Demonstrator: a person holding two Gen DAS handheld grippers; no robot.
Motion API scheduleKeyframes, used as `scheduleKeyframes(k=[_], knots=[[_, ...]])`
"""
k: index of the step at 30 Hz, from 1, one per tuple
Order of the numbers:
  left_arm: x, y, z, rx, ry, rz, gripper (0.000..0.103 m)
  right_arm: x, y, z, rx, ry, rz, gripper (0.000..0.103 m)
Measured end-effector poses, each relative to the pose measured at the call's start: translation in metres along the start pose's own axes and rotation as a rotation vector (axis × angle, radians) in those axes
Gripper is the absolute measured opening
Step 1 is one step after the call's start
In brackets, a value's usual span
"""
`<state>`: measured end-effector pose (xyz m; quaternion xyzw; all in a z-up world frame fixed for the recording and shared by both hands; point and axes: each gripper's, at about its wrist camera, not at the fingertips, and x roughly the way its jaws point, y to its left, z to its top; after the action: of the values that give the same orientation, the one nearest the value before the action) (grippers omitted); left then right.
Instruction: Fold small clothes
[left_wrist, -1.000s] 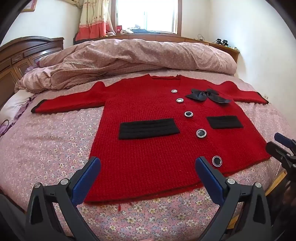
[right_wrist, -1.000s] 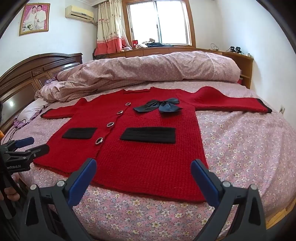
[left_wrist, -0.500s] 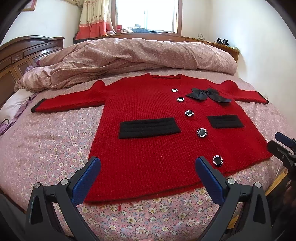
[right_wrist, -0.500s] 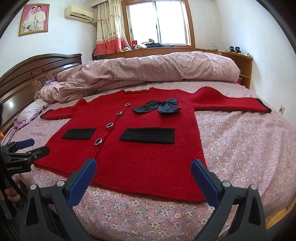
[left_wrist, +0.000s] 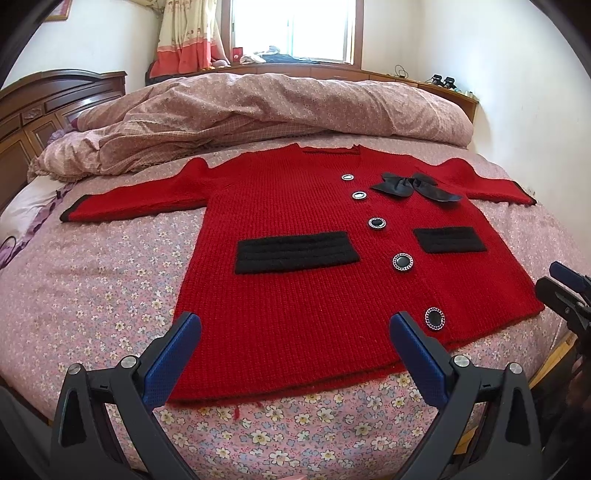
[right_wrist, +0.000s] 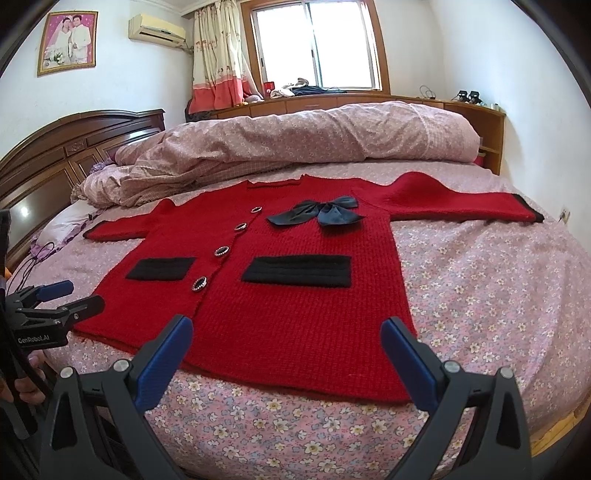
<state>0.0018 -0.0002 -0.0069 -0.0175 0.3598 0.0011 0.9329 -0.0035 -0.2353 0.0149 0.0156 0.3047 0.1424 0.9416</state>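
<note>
A small red knitted cardigan (left_wrist: 295, 295) lies flat, front up, on the floral bed sheet (left_wrist: 92, 280), sleeves spread out to both sides. It has black pocket patches, a black bow (left_wrist: 413, 186) near the neck and a row of dark buttons. My left gripper (left_wrist: 295, 354) hovers open over the cardigan's near hem, holding nothing. In the right wrist view the same cardigan (right_wrist: 288, 306) fills the middle, and my right gripper (right_wrist: 286, 354) is open above its hem, empty. The left gripper (right_wrist: 62, 299) shows at that view's left edge; the right gripper (left_wrist: 565, 284) shows at the left view's right edge.
A rumpled pink duvet (right_wrist: 295, 140) is heaped across the far side of the bed. A dark wooden headboard (right_wrist: 74, 155) stands at the left. A wooden shelf (right_wrist: 491, 125) runs under the window. The bed's near edge lies just below both grippers.
Both grippers have crept slightly forward toward the cardigan's hem; the garment itself has not moved and both stay open.
</note>
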Motion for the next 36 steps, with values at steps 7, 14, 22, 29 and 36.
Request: scheduleKeyframes(k=[7,14,22,29,36], knots=[[-0.0005,-0.0002,-0.0001,-0.002,0.0,-0.003,0.099,-0.0009,0.0018,0.0001,-0.008,-0.002,-0.001,0.103],[-0.0014,-0.0001,0.0005,-0.01,0.004,-0.02,0.099,-0.0003,0.004,-0.001,-0.018,0.002,0.003,0.103],[-0.0014,0.0009,0.0013,-0.011,0.008,-0.019,0.099,0.0022,0.0041,-0.0029,-0.018,0.009,0.004,0.103],[-0.0015,0.0008,0.0019,-0.009,0.011,-0.02,0.099,0.003,0.0041,-0.0035,-0.017,0.015,0.005,0.103],[-0.0013,0.0005,0.0019,-0.009,0.012,-0.02,0.099,0.0035,0.0031,-0.0032,-0.014,0.016,0.007,0.103]])
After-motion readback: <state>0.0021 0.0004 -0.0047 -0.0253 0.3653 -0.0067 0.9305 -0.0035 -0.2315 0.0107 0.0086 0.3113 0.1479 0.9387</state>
